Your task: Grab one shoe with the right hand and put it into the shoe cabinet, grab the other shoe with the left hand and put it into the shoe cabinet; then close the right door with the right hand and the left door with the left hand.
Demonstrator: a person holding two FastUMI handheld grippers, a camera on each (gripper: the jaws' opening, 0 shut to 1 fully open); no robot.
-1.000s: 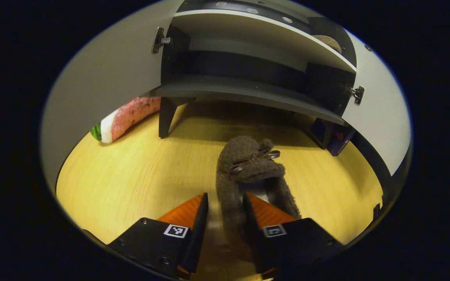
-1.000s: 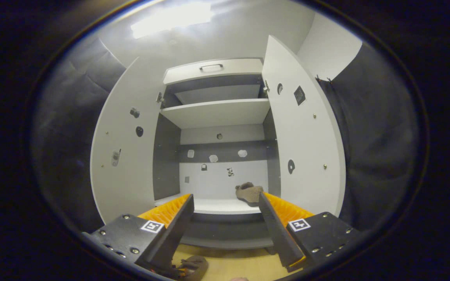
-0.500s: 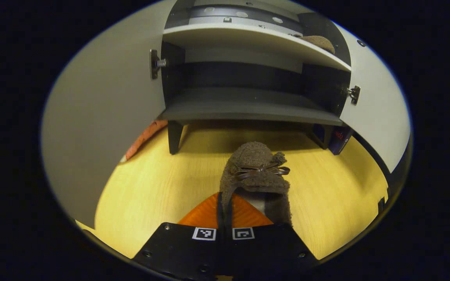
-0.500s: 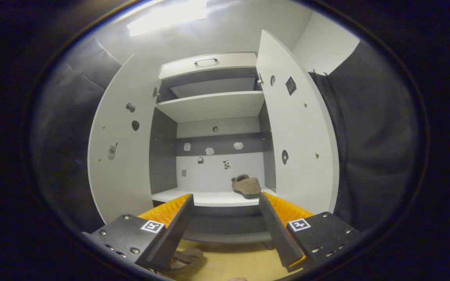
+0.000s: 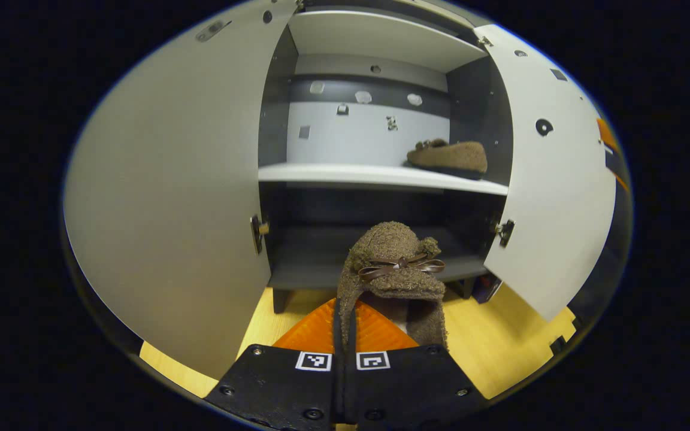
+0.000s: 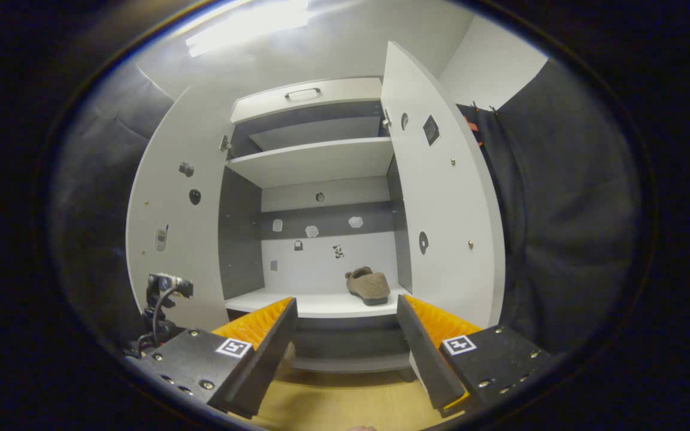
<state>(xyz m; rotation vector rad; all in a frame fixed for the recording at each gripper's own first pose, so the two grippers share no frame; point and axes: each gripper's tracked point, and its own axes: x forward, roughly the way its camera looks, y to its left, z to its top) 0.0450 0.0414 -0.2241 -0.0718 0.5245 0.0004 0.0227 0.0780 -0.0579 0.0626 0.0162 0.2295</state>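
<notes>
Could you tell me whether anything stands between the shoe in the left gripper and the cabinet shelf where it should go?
Nothing visible does. The held shoe faces the cabinet with both doors swung open, and the white shelf is bare to the left of the first shoe, which sits at its right end.

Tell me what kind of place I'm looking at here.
Probably a recording booth staged as a home entryway: a white shoe cabinet stands open on a wood-look floor, one brown slipper sits on its shelf, the left gripper holds another slipper, and dark padded cloth hangs beside it.
</notes>
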